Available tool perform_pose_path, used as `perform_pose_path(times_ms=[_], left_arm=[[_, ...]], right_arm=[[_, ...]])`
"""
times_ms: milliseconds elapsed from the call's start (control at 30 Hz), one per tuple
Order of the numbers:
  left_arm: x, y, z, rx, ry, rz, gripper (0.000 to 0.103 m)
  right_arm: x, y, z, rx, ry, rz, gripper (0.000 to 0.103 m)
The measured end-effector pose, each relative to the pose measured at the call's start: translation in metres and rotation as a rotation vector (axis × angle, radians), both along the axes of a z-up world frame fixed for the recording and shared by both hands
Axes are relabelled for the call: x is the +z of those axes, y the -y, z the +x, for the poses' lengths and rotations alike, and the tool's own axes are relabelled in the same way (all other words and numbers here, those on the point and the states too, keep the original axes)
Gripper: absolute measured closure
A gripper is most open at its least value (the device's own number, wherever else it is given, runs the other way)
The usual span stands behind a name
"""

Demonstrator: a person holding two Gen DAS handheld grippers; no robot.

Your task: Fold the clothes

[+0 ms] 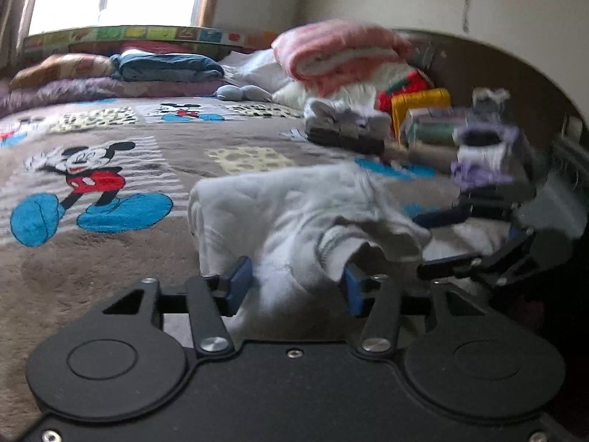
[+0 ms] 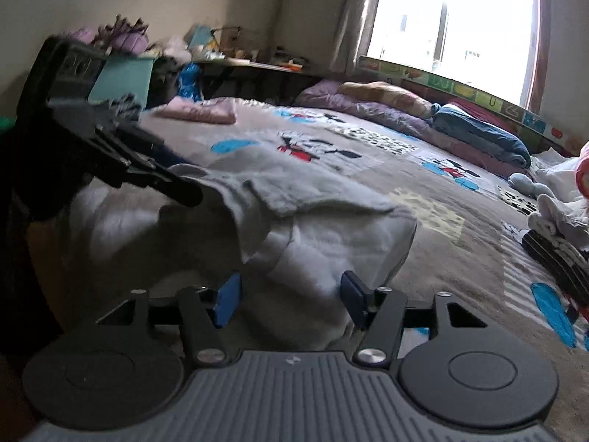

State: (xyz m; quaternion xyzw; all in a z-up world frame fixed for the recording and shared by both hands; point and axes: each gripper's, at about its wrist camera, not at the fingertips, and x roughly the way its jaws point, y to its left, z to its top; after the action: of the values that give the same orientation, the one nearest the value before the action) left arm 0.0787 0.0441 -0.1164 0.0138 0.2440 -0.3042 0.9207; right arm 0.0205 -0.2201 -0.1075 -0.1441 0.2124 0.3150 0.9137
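I have the white shirt (image 1: 291,213) bunched up at the near edge of the bed (image 1: 110,243), on the cartoon blanket. My left tongs (image 1: 294,287) have their blue tips spread apart with cloth pushed in between, and I can't tell if they pinch it. My right tongs (image 2: 291,294) look the same, with tips apart and cloth between them. I think I hold both ends so the shirt can be moved or laid over evenly. The blanket past the shirt is wide and bare. The folded clothes pile (image 1: 346,125) sits well off to the right.
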Motion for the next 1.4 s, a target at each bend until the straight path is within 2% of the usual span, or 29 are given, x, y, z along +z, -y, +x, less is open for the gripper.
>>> perform_pose_path(times_ms=[133,233,333,400,433,567,600,633,667,700,733,767,800,833,933,1000,1033,1100,1133,1200,1300,1367,1400], left_arm=[[0.004,-0.006,-0.012,-0.017,0.009,-0.002,0.034],[0.011,-0.021,-0.017,-0.014,-0.004,-0.082,0.034],[0.017,-0.044,-0.013,0.064,-0.031,-0.263,0.034],[0.013,-0.056,-0.002,0.153,-0.088,-0.381,0.034],[0.011,-0.059,0.003,0.187,-0.108,-0.414,0.034],[0.0,-0.054,0.018,0.269,-0.18,-0.429,0.034],[-0.004,-0.051,0.022,0.278,-0.209,-0.434,0.035],[-0.007,-0.046,0.025,0.282,-0.231,-0.425,0.036],[-0.009,-0.041,0.026,0.288,-0.247,-0.415,0.04],[-0.011,-0.036,0.027,0.299,-0.26,-0.415,0.061],[-0.013,-0.032,0.027,0.31,-0.274,-0.414,0.072],[-0.016,-0.027,0.027,0.32,-0.288,-0.414,0.073],[-0.017,-0.025,0.026,0.33,-0.309,-0.448,0.077],[-0.018,-0.027,0.024,0.336,-0.334,-0.516,0.079],[-0.019,-0.036,0.014,0.359,-0.39,-0.755,0.08],[-0.032,-0.042,0.006,0.381,-0.454,-0.945,0.08],[-0.041,-0.041,0.003,0.393,-0.479,-0.986,0.08],[-0.058,-0.038,0.001,0.44,-0.527,-0.974,0.08],[-0.069,-0.039,0.001,0.466,-0.562,-0.976,0.08],[-0.083,-0.042,0.001,0.484,-0.602,-0.994,0.079],[-0.076,-0.044,0.001,0.455,-0.581,-0.958,0.08],[-0.069,-0.045,0.001,0.422,-0.575,-0.927,0.075],[-0.064,-0.047,0.001,0.405,-0.575,-0.906,0.071]], right_arm=[[0.005,0.012,-0.01,-0.007,-0.04,0.06,0.04],[0.014,0.03,-0.01,-0.037,-0.088,0.22,0.04],[0.016,0.051,0.001,-0.116,-0.137,0.4,0.04],[0.012,0.063,0.012,-0.188,-0.18,0.516,0.04],[0.009,0.069,0.018,-0.225,-0.203,0.57,0.04],[-0.01,0.078,0.039,-0.313,-0.29,0.733,0.039],[-0.016,0.077,0.044,-0.316,-0.322,0.767,0.04],[-0.022,0.076,0.048,-0.317,-0.354,0.8,0.046],[-0.029,0.074,0.051,-0.309,-0.394,0.835,0.06],[-0.036,0.072,0.054,-0.299,-0.436,0.871,0.069],[-0.04,0.07,0.054,-0.293,-0.467,0.9,0.074],[-0.044,0.068,0.054,-0.288,-0.493,0.926,0.075],[-0.049,0.069,0.053,-0.29,-0.519,0.966,0.075],[-0.055,0.071,0.052,-0.293,-0.546,1.011,0.076],[-0.072,0.078,0.05,-0.305,-0.624,1.146,0.076],[-0.083,0.082,0.049,-0.312,-0.677,1.236,0.076],[-0.089,0.084,0.048,-0.315,-0.703,1.281,0.076],[-0.104,0.088,0.048,-0.336,-0.768,1.339,0.079],[-0.111,0.088,0.048,-0.344,-0.785,1.348,0.088],[-0.116,0.089,0.048,-0.345,-0.79,1.346,0.087],[-0.103,0.086,0.048,-0.329,-0.767,1.287,0.08],[-0.092,0.09,0.045,-0.322,-0.74,1.24,0.068],[-0.086,0.093,0.043,-0.32,-0.725,1.217,0.067]])
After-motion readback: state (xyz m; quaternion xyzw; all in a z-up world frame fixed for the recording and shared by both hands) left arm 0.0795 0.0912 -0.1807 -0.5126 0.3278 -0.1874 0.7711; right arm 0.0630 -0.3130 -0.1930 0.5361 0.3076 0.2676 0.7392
